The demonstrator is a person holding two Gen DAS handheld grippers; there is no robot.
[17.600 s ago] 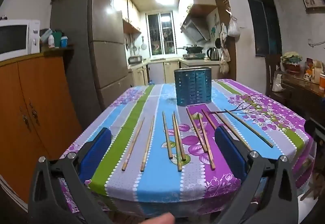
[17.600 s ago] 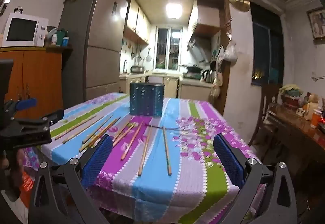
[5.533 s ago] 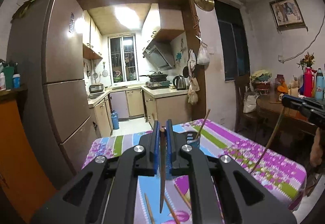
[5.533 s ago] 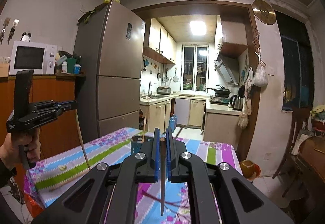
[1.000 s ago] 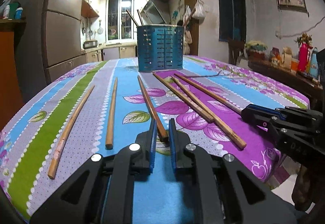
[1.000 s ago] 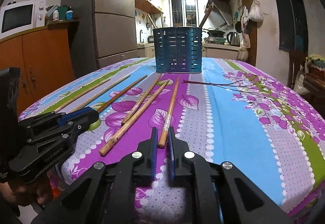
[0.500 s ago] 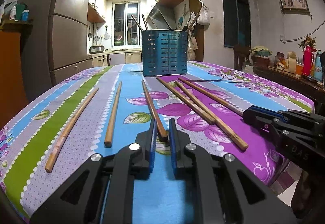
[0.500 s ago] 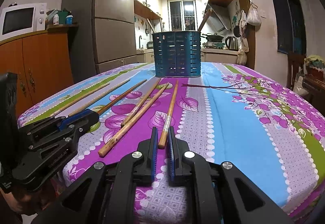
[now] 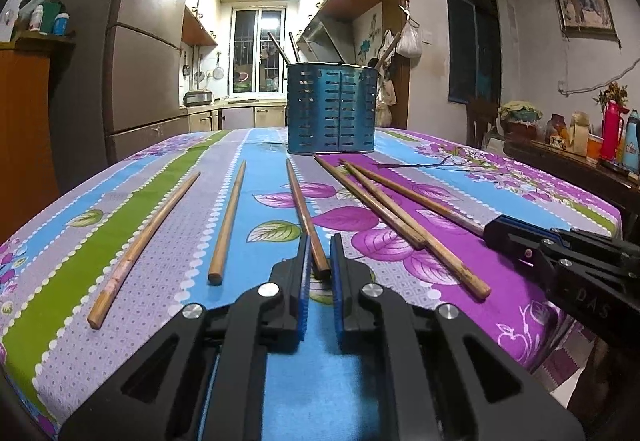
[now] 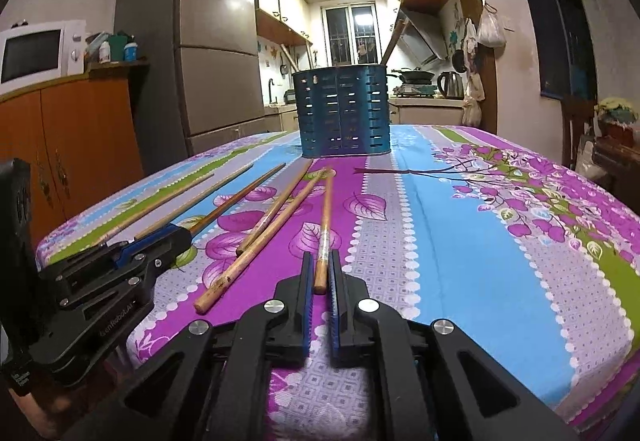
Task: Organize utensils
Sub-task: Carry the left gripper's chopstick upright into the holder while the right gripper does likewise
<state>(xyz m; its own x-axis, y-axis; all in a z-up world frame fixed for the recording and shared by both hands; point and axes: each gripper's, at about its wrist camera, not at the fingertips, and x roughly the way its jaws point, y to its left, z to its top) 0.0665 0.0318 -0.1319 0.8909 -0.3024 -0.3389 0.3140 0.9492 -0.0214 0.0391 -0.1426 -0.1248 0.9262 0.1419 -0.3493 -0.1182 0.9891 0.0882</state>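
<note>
Several wooden chopsticks lie on the striped floral tablecloth [image 9: 168, 265]. My left gripper [image 9: 320, 261] is shut on the near end of a dark chopstick [image 9: 302, 209] that points toward the blue slotted utensil holder [image 9: 331, 109]. My right gripper [image 10: 320, 277] is shut on the near end of a light chopstick [image 10: 326, 225]. The holder [image 10: 342, 113] stands at the table's far middle with a few chopsticks standing in it. Each gripper shows in the other's view: the right one [image 9: 496, 233], the left one [image 10: 176, 237].
Two loose chopsticks [image 9: 144, 241] lie left of my left gripper, and a pair [image 10: 264, 237] lies between the grippers. A fridge [image 10: 208, 73] and an orange cabinet [image 10: 72, 129] stand left. A side table with bottles [image 9: 600, 149] stands right.
Both grippers stay shut on their chopsticks and have tilted up slightly over the last second. The chopsticks' far ends still lie on the cloth.
</note>
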